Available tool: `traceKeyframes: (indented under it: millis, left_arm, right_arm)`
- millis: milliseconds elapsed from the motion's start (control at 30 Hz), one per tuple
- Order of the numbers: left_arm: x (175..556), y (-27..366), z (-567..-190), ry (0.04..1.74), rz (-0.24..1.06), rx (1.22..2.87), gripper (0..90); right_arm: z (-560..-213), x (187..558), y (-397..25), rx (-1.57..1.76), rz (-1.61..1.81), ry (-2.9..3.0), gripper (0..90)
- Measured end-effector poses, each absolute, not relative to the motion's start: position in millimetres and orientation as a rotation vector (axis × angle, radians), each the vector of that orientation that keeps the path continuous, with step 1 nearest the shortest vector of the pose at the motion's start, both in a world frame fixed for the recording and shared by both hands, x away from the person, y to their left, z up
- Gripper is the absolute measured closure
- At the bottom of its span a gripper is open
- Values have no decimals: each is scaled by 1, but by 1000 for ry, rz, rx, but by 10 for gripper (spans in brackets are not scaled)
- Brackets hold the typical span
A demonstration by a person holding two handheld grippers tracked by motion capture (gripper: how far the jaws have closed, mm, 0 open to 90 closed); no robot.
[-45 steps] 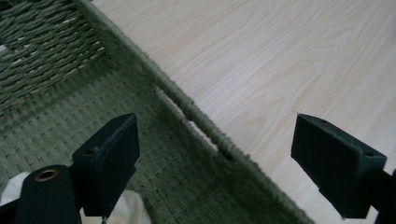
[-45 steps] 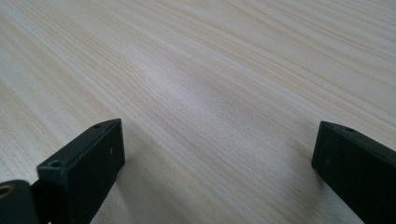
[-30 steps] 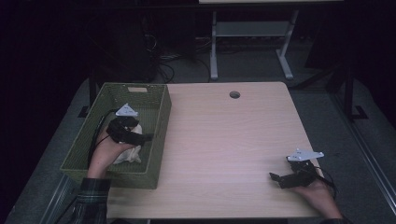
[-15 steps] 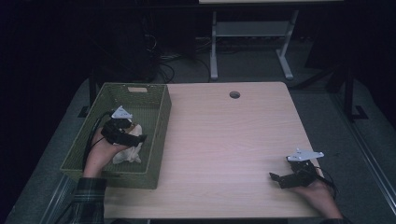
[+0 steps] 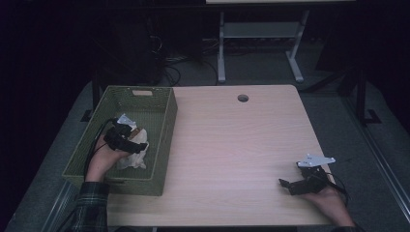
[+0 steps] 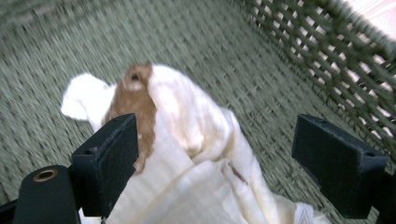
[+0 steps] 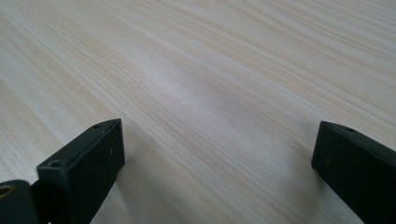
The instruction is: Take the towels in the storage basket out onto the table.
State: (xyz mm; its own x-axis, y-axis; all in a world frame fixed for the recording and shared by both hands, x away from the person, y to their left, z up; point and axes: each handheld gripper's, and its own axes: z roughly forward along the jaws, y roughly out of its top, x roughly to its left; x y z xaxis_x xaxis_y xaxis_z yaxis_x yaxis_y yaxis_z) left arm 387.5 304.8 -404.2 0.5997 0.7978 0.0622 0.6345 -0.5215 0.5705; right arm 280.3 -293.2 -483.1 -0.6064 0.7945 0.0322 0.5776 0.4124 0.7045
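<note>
A cream cloth item with a brown patch (image 6: 187,154) lies crumpled on the floor of the green woven basket (image 5: 164,123). In the high view the same cloth (image 5: 135,152) lies just under my left gripper (image 5: 138,146). In the left gripper view my left gripper (image 6: 219,163) stands open, its jaws wide apart on either side of the cloth and above it. Far off at the table's front right, my right gripper (image 5: 286,185) rests low over bare wood. In the right gripper view my right gripper (image 7: 219,163) is open with nothing between its jaws.
The basket stands at the left end of the light wooden table (image 5: 232,145), its mesh wall (image 6: 327,51) close to my left gripper. A round cable hole (image 5: 242,98) sits near the far edge. A white metal stand (image 5: 261,43) is on the floor beyond.
My left gripper has drawn back toward the person inside the basket, away from the far wall. The right gripper has stayed still.
</note>
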Motion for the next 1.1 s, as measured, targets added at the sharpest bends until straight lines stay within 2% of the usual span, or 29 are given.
traceKeyframes:
  millis: [867, 1100]
  left_arm:
    - [393, 304, -430, 1292, 326, 2479, 150]
    - [394, 304, -432, 1322, 327, 2493, 243]
  right_arm:
    - [-483, 280, -293, 1188, 996, 2366, 22]
    - [-483, 280, -293, 1188, 996, 2366, 22]
